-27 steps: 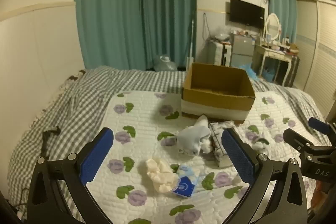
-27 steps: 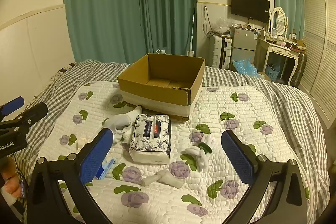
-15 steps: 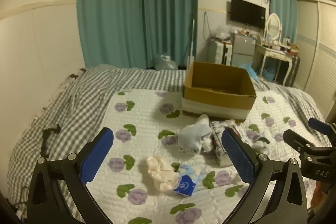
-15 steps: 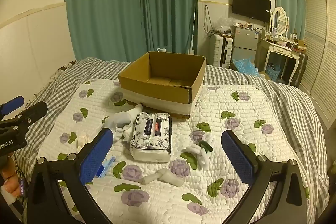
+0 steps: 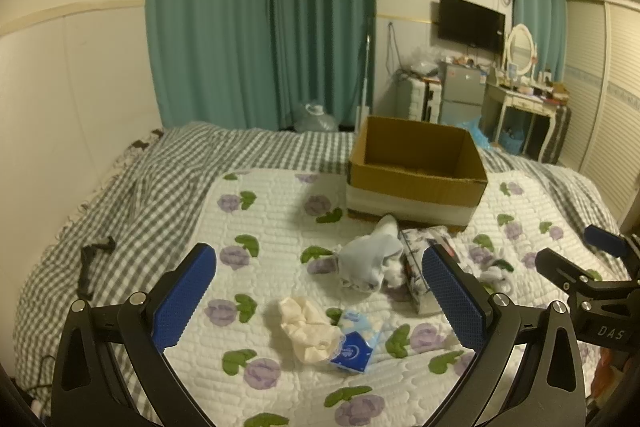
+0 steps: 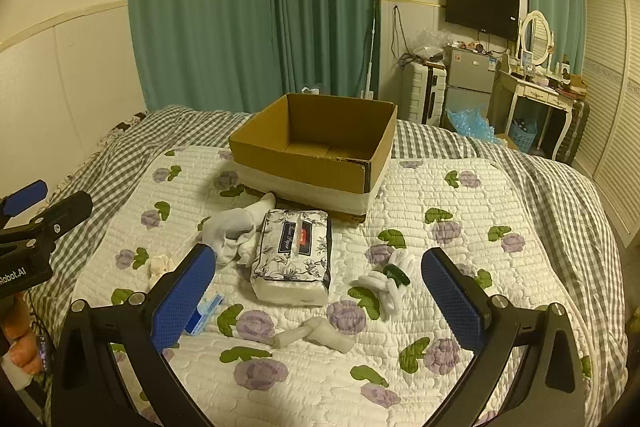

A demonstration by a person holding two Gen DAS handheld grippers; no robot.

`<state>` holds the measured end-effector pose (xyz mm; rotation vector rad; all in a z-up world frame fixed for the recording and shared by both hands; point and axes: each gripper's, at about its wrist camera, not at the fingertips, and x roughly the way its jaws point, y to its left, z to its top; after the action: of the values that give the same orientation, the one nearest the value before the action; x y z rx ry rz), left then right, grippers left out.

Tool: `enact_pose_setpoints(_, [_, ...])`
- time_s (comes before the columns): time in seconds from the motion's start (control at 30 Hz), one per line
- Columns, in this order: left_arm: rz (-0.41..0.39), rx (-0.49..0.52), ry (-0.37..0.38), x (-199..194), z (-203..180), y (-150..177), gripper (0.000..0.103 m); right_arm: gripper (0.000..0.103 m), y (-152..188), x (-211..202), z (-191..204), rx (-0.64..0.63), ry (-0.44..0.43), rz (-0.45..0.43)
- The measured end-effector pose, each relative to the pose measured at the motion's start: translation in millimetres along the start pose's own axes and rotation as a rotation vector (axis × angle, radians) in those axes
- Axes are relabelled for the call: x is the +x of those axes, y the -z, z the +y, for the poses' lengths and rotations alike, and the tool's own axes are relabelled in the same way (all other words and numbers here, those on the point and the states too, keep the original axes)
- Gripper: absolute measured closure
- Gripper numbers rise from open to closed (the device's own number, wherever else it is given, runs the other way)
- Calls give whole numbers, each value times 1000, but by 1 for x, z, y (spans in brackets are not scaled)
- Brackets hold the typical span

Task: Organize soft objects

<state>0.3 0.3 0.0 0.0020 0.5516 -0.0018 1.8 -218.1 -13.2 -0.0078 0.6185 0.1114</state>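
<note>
An open cardboard box (image 6: pixel 320 151) sits far on the flowered quilt (image 6: pixel 460 227), its floor bare. Near it lie a floral tissue pack (image 6: pixel 294 257), a pale blue-white sock bundle (image 5: pixel 370 259) to its left, white gloves (image 6: pixel 390 281) to its right, a rolled white sock (image 6: pixel 316 334), a cream cloth (image 5: pixel 308 327) and a small blue tissue packet (image 5: pixel 354 341) (half hidden behind a finger in the right view). Left gripper (image 5: pixel 320 301) and right gripper (image 6: pixel 318 301) both hang with fingers spread wide, holding nothing.
</note>
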Motion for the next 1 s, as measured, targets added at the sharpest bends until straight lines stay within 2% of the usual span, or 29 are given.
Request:
enact_pose_setpoints(0.33, [6,-3,-2,0,0,0,0,0,-1,1,1,0,-9,13])
enact_pose_setpoints(0.4, [12,-7,-5,2,3,13,0,0,-1,1,1,2,-12,15])
enact_pose_setpoints(1.0, [18,-8,-1,5,0,14,0,0,1,5,2,-2,-22,33])
